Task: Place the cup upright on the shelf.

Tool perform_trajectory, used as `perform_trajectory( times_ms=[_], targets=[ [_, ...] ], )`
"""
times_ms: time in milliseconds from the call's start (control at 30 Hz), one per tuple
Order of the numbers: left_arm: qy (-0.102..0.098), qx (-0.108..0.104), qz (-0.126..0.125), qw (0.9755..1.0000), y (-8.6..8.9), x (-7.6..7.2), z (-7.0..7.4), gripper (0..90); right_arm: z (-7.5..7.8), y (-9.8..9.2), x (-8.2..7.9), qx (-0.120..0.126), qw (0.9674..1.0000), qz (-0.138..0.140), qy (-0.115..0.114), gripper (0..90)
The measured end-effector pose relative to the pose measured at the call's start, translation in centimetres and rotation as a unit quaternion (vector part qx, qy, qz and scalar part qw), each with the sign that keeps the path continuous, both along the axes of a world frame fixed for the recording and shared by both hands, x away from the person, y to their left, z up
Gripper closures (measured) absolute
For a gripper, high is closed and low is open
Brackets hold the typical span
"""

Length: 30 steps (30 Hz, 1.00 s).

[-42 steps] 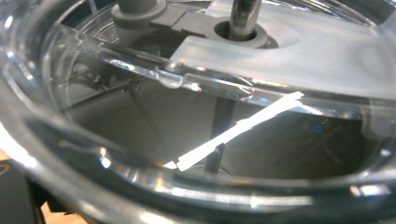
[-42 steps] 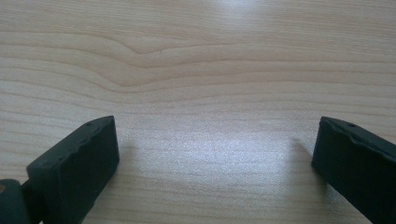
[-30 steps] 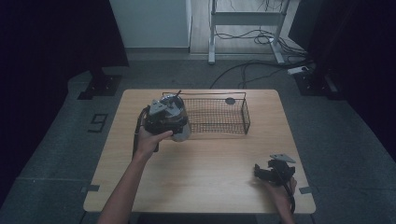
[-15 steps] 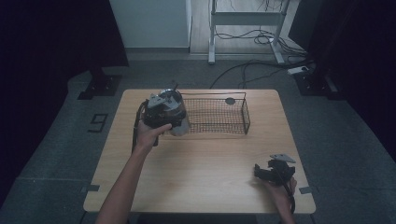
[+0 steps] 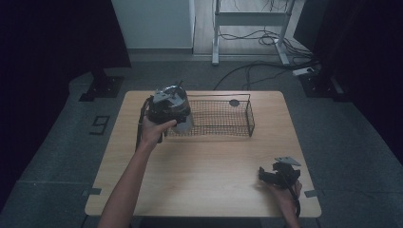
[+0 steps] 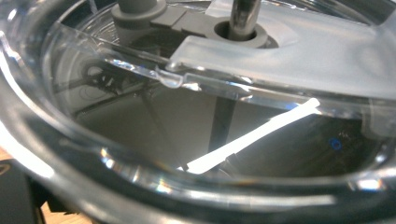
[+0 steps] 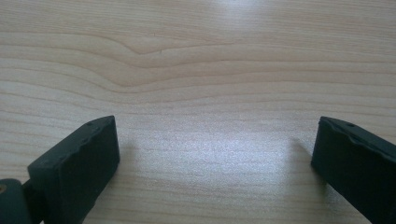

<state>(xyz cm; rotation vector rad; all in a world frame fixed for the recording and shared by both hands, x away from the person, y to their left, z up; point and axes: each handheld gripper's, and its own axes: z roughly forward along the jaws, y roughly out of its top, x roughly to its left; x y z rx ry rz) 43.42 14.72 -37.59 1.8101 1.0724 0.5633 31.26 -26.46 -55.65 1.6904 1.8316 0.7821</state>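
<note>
A clear plastic container [image 6: 140,116] with a grey fitting and a metal rod [image 6: 243,14] at its top presses close against the left gripper view. In the high view it shows as a pale see-through thing [image 5: 187,124] under my left gripper [image 5: 180,119], which is shut on it and held above the left end of a black wire basket [image 5: 249,116]. My right gripper [image 5: 267,175] rests low at the table's front right. Its jaws stand wide open over bare wood [image 7: 215,154], with nothing between them.
A small dark round thing [image 5: 234,102] lies in the far right part of the basket. The light wooden table [image 5: 209,166] has free room in its middle and front. Dark floor, a stand base [image 5: 100,87] and cables [image 5: 256,71] surround it.
My left gripper has carried the clear container a little farther from the person, toward the basket's left end. The right gripper has stayed where it was.
</note>
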Motion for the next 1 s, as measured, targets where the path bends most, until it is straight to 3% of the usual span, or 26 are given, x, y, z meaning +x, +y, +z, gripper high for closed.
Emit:
perform_trajectory(
  times_ms=[333,1000],
  targets=[
    [0.001,0.006,0.003,1.0,0.0,1.0,0.2,4.2,0.0,0.0,0.0,0.001,1.0,0.0,0.0,0.7],
    [0.003,0.024,0.01,0.9997,-0.3,4.6,0.2,4.2,0.0,0.0,0.0,0.001,1.0,0.001,0.001,0.7]
  ],
)
